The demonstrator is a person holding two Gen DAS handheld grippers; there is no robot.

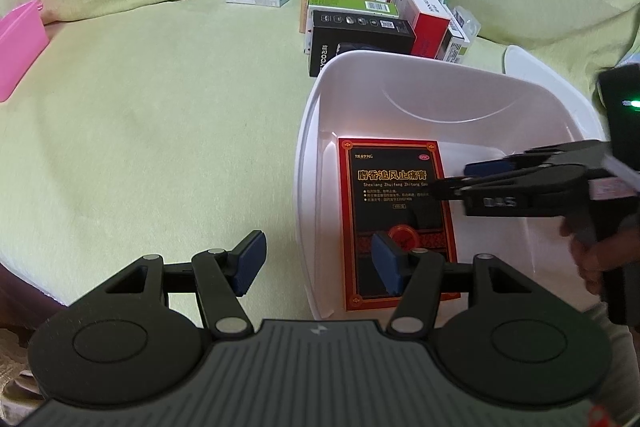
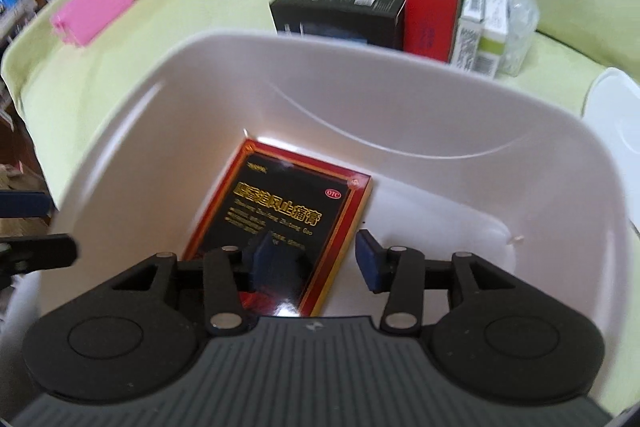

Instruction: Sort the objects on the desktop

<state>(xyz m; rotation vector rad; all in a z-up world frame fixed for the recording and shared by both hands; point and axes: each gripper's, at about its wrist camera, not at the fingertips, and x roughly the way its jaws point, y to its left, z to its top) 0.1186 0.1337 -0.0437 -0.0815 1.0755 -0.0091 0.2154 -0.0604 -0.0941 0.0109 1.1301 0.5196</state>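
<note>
One box sorted: red-and-black plaster box (image 2: 280, 227) is laid flat on the floor of the white bin (image 2: 440, 99), toward its left wall.
Box stack (image 1: 380, 23): parked just past the bin's far rim, probably queued.
Right gripper (image 2: 312, 259): jaws apart, empty, held over the box.
Left gripper (image 1: 316, 267): jaws apart, empty, astride the bin's near-left rim.

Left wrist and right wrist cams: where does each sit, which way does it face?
Left wrist: on the left gripper, open beside the white plastic bin's left wall, facing the yellow-green cloth; the right gripper and a hand reach in from the right.
Right wrist: on the right gripper, open above the bin, looking down inside; a left finger shows at the left edge.
Shared: black-and-red flat box lying in the bin, stacked cartons behind, pink plastic container.
</note>
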